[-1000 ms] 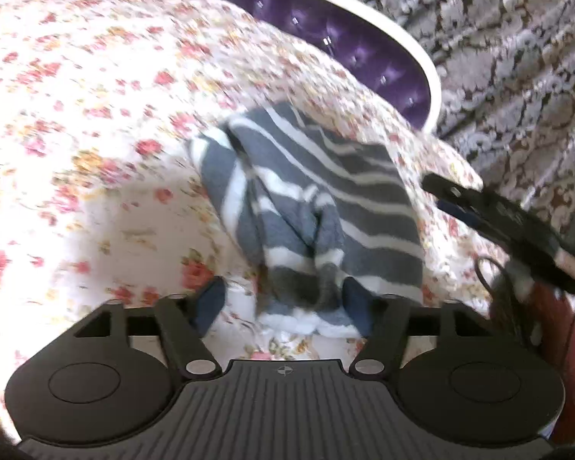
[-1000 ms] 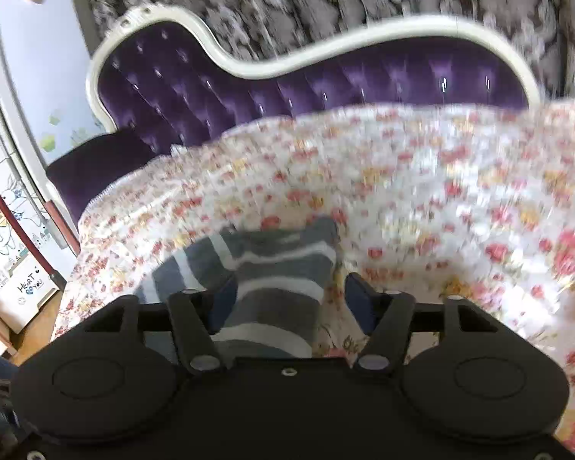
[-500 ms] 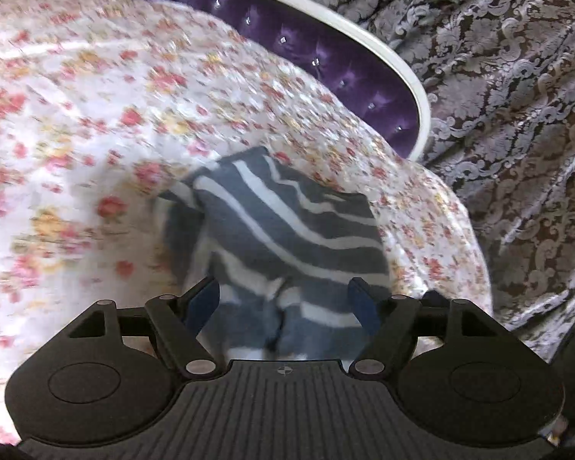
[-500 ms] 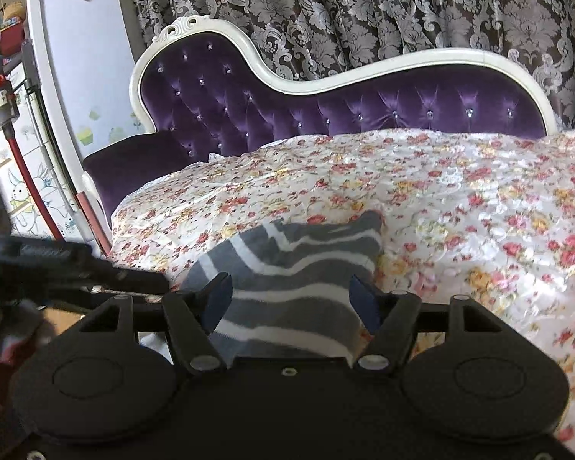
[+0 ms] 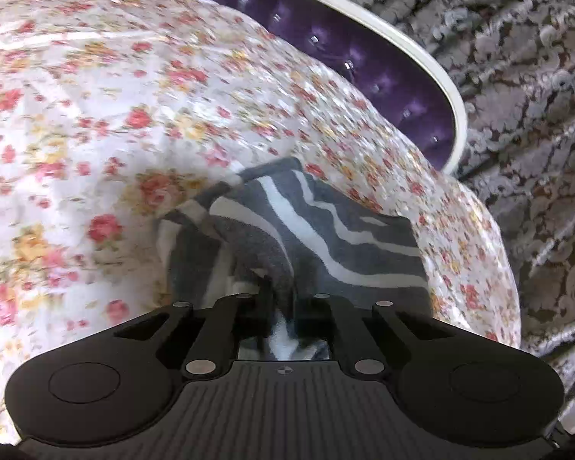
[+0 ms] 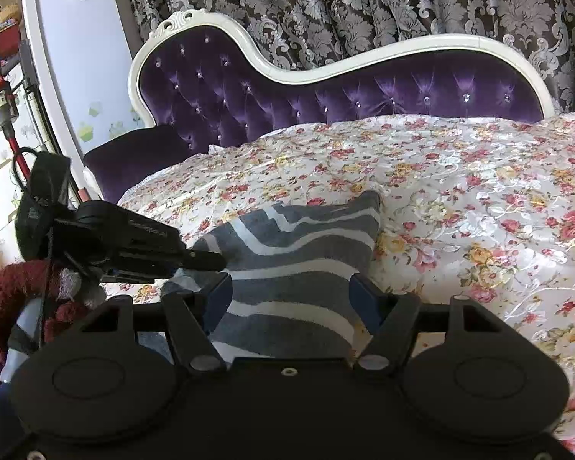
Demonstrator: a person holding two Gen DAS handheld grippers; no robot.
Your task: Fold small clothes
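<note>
A grey and white striped garment (image 5: 326, 230) lies folded near the edge of the floral bedspread (image 5: 96, 115). My left gripper (image 5: 281, 299) is shut on the garment's near edge, pinching a bunched fold. In the right wrist view the same garment (image 6: 299, 253) lies ahead. My right gripper (image 6: 289, 299) is open, its fingers on either side of the garment's near end. The left gripper (image 6: 199, 260) shows there too, reaching in from the left onto the garment.
A purple tufted headboard (image 6: 364, 92) with white trim stands behind the bed, with patterned curtains (image 6: 364, 7) behind it. A white cabinet (image 6: 76, 57) and a red vacuum (image 6: 4, 115) stand at the left. The bed edge (image 5: 510, 287) drops off right of the garment.
My left gripper has moved forward onto the garment and closed on its near edge. The right gripper has stayed open over the garment's other end.
</note>
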